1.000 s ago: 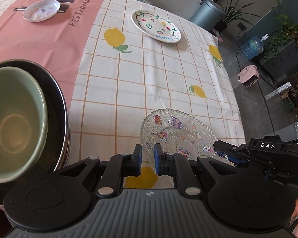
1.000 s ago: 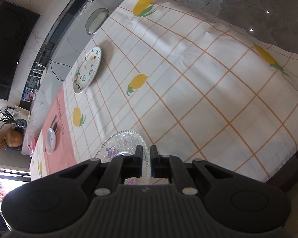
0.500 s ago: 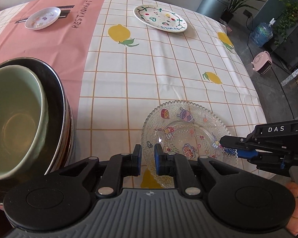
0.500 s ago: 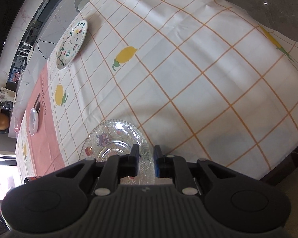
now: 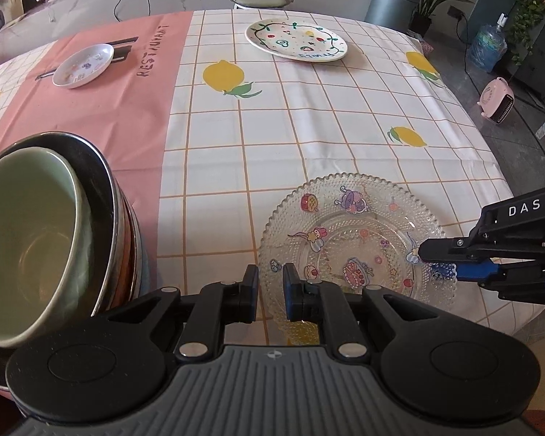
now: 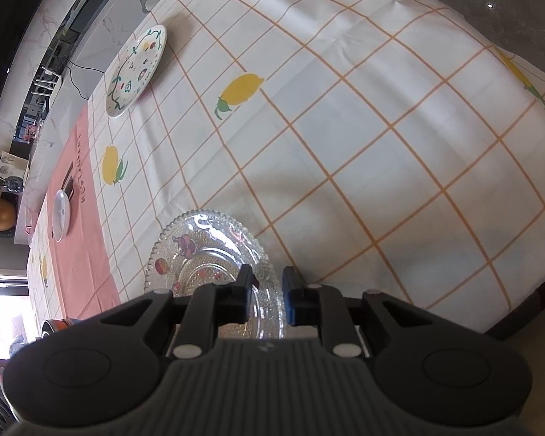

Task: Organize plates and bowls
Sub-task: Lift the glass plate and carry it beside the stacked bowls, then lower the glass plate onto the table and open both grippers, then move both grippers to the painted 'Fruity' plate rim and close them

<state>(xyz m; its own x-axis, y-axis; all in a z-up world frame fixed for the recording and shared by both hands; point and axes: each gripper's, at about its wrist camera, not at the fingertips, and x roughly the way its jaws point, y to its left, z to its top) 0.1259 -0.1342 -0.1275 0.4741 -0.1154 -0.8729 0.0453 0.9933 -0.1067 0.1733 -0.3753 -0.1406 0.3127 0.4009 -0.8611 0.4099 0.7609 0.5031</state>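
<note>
— What has moved since a moment ago?
— Both views have pulled back, so more of the surface (image 5: 309,138) shows, and the glass plate (image 5: 348,239) near its front edge shows whole.
— And the largest things?
— A green bowl (image 5: 29,247) sits in stacked bowls (image 5: 120,218) at the front left edge. A painted plate (image 5: 296,40) lies near the far edge, a small dish (image 5: 83,65) at the far left.
— The grippers?
— The right hand-held gripper (image 6: 267,292) pinches the glass plate's right rim. The left hand-held gripper (image 5: 270,292) hangs slightly spread, holding nothing.
</note>
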